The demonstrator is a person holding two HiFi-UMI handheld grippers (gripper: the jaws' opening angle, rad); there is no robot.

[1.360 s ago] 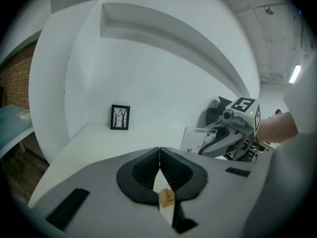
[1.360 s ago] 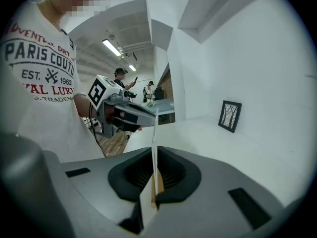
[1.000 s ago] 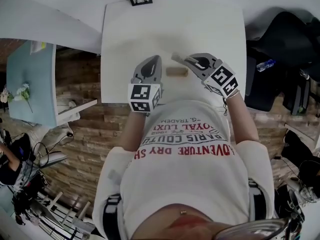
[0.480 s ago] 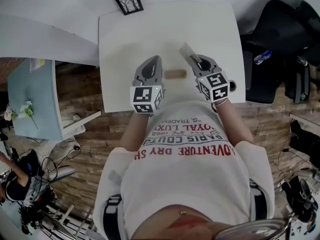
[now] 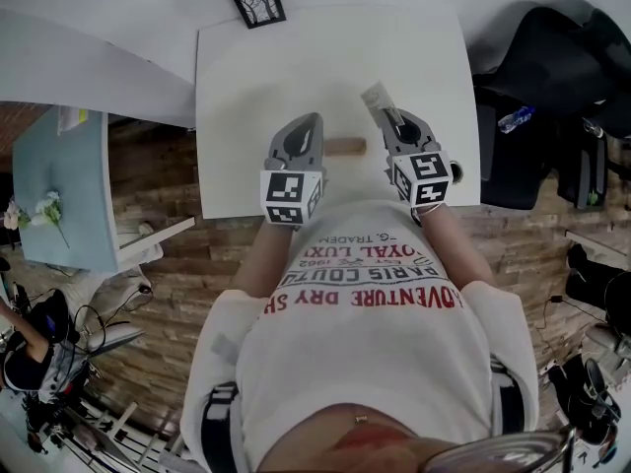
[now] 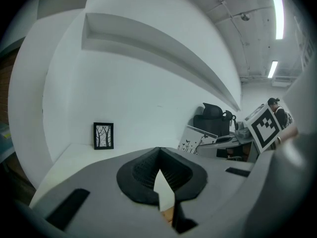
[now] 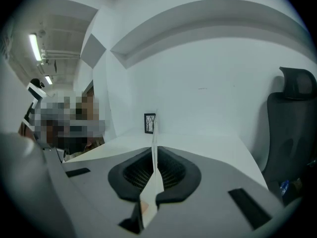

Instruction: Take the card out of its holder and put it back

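Card (image 5: 377, 98) removal looks finished and the return has not begun, so I judge the task to be about halfway. The white table (image 5: 256, 77) carries everything. Over its near edge hang the two grippers. The left gripper (image 6: 158, 155) has its jaws drawn together with nothing that I can make out between them. The right gripper (image 7: 153, 155) has its jaws nearly closed and pinched on the lower part of the card. A small framed picture (image 5: 259, 4) stands at the table's far edge, well apart from the work. The wooden holder (image 5: 345, 147) lies on the table between the grippers, just beside the left one; I cannot tell whether they touch. The card is in the air, clear of the holder and beyond it. It juts past the right jaws, and the right gripper view shows it edge-on. The next move probably calls for swinging the card's free edge back over the holder, lining it up with the slot, which no view shows, and pressing it in, perhaps with the left gripper steadying the wood. Counted: one table, two grippers, one framed picture, one holder, one card.
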